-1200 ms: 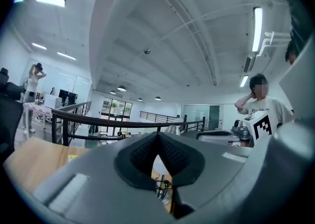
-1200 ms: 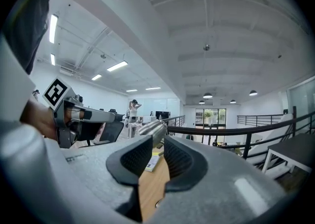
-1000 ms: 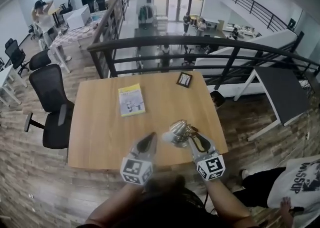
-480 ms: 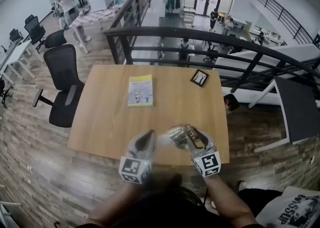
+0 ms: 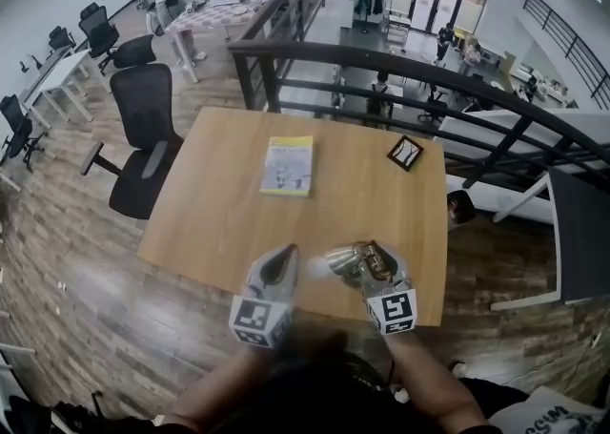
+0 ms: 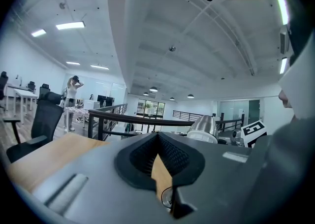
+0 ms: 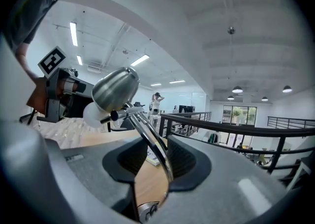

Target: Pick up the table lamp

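The table lamp [image 5: 343, 261], a small metal one with a rounded silver shade [image 7: 115, 89], hangs over the near right part of the wooden table [image 5: 210, 213]. Its thin bent stem [image 7: 152, 144] runs between the jaws of my right gripper [image 5: 367, 257] and lies along the right pad. A gap shows on the stem's left side, and the jaws are closing. My left gripper [image 5: 286, 257] is just left of the shade with its tips together and nothing in them. In the left gripper view the shade [image 6: 202, 128] shows beyond that gripper [image 6: 158, 142].
A yellow booklet [image 5: 289, 165] and a small black-framed card [image 5: 405, 153] lie on the far half of the table. A black office chair [image 5: 143, 136] stands at its left. A dark railing [image 5: 400, 89] runs behind the table, with a drop beyond. Another person stands far off.
My right gripper and the lamp have sunk a little toward the table's near edge. The left gripper has stayed about where it was. The head view has swung, so the table sits further left.
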Action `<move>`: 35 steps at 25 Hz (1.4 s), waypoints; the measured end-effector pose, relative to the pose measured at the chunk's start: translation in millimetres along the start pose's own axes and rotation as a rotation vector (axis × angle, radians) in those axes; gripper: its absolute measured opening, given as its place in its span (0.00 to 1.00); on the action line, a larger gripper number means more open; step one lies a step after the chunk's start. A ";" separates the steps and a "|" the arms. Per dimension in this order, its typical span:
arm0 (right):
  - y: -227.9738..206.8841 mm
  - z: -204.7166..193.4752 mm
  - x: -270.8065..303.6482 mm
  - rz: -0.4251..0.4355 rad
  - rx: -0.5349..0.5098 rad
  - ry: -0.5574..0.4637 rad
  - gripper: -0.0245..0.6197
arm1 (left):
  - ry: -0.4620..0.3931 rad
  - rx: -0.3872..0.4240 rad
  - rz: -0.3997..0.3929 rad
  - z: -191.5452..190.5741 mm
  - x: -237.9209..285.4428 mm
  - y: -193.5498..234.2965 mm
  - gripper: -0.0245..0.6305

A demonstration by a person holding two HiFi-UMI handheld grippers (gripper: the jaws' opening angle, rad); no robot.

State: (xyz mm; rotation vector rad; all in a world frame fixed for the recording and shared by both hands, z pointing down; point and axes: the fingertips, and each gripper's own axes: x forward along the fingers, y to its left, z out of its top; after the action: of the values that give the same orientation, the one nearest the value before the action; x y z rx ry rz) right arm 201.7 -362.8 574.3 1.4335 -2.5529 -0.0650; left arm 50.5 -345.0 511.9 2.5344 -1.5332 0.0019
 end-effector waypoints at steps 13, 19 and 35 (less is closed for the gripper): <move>-8.2 6.5 -0.5 -0.074 -0.053 0.004 0.14 | 0.001 0.000 0.033 1.3 -5.5 -0.3 0.04; -18.7 7.0 -3.0 -0.099 -0.033 0.021 0.13 | -0.004 0.002 0.002 3.7 -3.4 -7.5 0.04; -13.7 55.7 -38.8 -0.154 0.084 -0.019 0.11 | -0.038 0.029 -0.109 30.3 5.2 -17.8 0.04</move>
State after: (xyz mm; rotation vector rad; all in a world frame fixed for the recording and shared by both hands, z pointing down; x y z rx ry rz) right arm 221.3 -340.8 511.6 1.6670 -2.4824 0.0040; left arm 65.8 -346.2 479.9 2.6515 -1.4158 -0.0387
